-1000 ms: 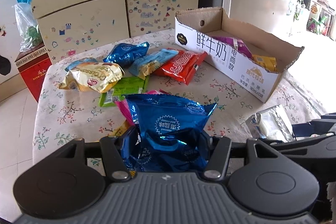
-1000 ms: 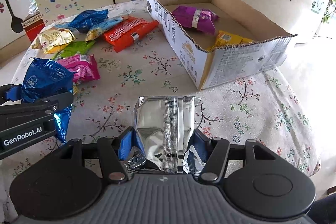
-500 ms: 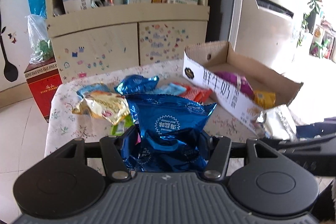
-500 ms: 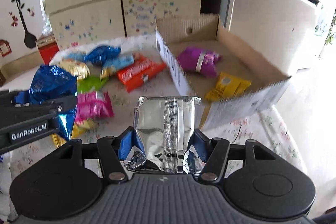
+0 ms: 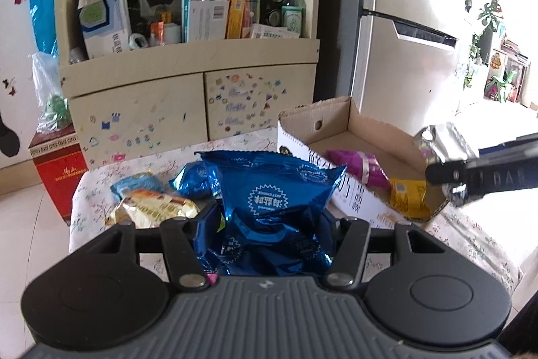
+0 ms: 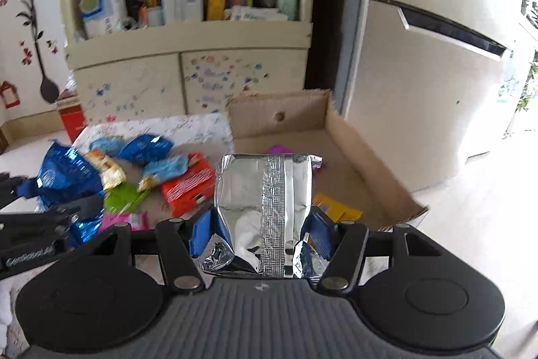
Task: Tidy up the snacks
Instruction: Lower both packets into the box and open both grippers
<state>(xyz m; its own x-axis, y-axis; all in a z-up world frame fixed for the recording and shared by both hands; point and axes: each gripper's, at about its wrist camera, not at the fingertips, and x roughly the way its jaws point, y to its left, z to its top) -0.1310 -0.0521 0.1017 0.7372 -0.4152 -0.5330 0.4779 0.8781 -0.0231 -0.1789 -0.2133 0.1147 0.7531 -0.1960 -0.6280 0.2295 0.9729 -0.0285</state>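
While both grippers are loaded, the left gripper (image 5: 269, 234) is clamped on a blue snack bag (image 5: 272, 194), held up above the table (image 5: 477, 241). The right gripper (image 6: 260, 232) is clenched on a silver foil pack (image 6: 265, 190), just in front of the open cardboard box (image 6: 370, 157). Inside the box: a purple pack (image 5: 356, 164) and a yellow pack (image 5: 407, 197). Loose on the table left of the box: an orange pack (image 6: 188, 187), a green pack (image 6: 121, 197), a pink pack (image 6: 124, 221), a gold pack (image 5: 151, 207) and smaller blue ones. The box's near wall stands between the blue bag and the box floor. A cabinet (image 5: 188, 90) and a fridge (image 5: 403, 56) stand behind.
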